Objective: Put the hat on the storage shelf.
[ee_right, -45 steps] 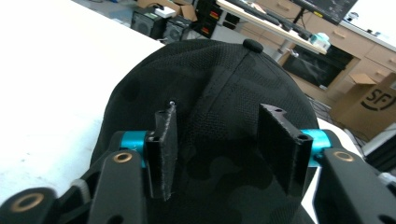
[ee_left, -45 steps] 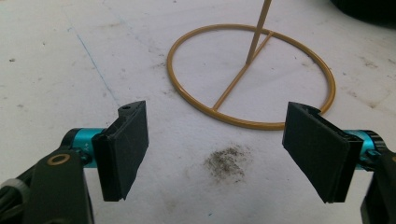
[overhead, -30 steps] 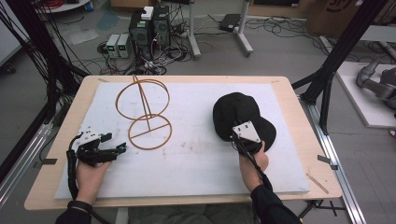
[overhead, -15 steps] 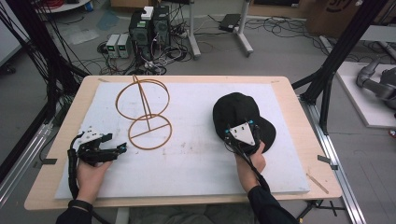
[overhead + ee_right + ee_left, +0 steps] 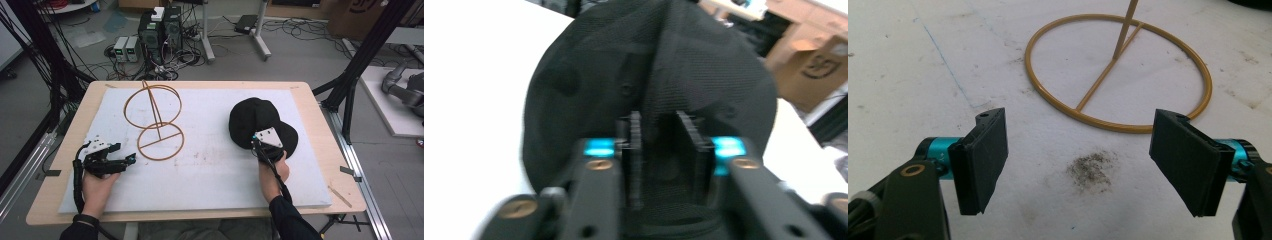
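Currently the right gripper [image 5: 659,150] is pinching a raised fold of the black mesh cap [image 5: 255,120], its jaws having just closed; the cap is lying on the white mat [image 5: 215,165], right side.

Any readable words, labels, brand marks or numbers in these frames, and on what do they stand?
No text can be read.
Cardboard box: a dark printed logo, too blurred to read.
Cardboard box on the floor beyond the table: a dark mark, cut off and too small to read.
Black cap: no lettering to be seen.
Wire stand: no lettering.
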`<state>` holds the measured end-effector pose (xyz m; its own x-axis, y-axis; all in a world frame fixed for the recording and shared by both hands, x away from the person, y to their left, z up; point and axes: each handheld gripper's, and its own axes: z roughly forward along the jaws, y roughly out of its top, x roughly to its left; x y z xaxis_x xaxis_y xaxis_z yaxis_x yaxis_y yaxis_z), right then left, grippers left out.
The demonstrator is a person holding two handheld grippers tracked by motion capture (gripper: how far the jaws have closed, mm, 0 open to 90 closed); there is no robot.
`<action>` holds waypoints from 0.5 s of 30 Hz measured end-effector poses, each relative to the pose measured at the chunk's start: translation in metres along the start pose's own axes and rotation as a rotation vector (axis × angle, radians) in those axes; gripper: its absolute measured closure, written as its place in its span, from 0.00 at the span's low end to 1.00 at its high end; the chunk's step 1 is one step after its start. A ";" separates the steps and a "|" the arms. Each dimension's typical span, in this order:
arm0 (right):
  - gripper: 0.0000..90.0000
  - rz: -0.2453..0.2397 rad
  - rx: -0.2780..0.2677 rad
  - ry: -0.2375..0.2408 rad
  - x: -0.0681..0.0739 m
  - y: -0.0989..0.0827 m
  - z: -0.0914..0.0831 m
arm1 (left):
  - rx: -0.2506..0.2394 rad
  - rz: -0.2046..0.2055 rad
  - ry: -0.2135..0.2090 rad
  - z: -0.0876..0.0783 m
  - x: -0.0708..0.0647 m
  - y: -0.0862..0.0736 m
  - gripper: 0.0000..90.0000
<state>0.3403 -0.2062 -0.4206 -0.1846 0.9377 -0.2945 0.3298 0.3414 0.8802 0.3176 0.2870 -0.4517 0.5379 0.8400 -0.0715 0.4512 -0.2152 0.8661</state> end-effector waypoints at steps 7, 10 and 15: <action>0.95 0.013 -0.004 0.035 -0.005 0.001 -0.001 | 0.000 0.002 -0.001 0.000 0.000 0.000 0.26; 0.96 0.034 -0.016 0.035 -0.011 0.002 -0.003 | 0.003 0.001 -0.001 0.000 0.000 0.000 0.26; 0.95 0.025 -0.006 0.024 -0.022 0.001 -0.012 | 0.006 -0.003 -0.004 0.001 0.000 0.000 0.26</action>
<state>0.3338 -0.2274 -0.4090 -0.1987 0.9440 -0.2635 0.3287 0.3174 0.8895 0.3183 0.2865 -0.4518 0.5395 0.8386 -0.0758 0.4572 -0.2161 0.8627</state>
